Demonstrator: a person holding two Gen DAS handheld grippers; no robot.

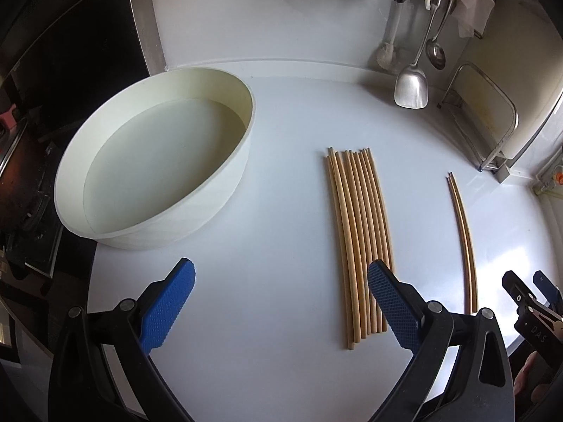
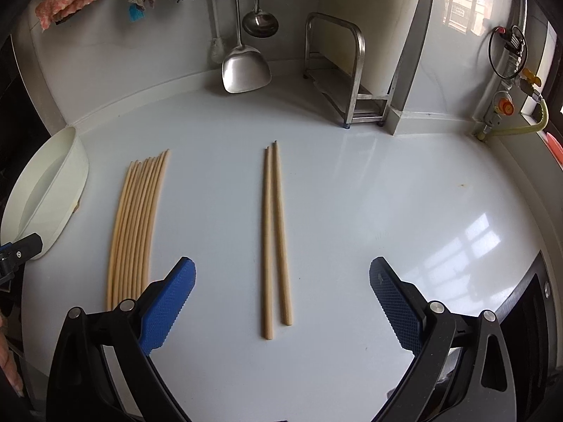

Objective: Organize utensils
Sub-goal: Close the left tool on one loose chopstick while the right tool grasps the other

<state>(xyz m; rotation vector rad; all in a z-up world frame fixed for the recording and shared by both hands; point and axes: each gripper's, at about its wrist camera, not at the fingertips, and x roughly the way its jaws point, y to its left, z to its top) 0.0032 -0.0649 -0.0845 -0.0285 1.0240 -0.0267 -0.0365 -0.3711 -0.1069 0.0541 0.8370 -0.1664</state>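
Note:
Several wooden chopsticks [image 1: 359, 242] lie side by side in a row on the white counter [image 1: 274, 176]; the row shows at the left of the right wrist view [image 2: 135, 228]. A separate pair of chopsticks [image 2: 274, 242] lies to the right of the row, also in the left wrist view [image 1: 462, 239]. A cream oval tub [image 1: 158, 168] stands left of the row, empty inside. My left gripper [image 1: 281, 306] is open and empty, its right finger over the row's near ends. My right gripper [image 2: 281, 302] is open and empty, straddling the near ends of the pair.
A metal spatula [image 2: 244, 70] and ladle [image 2: 259, 23] hang on the back wall, with cloths beside them. A steel rack [image 2: 346, 77] stands at the back right. A dark stove [image 1: 31, 190] borders the counter on the left. A gas valve and hose [image 2: 510, 105] sit far right.

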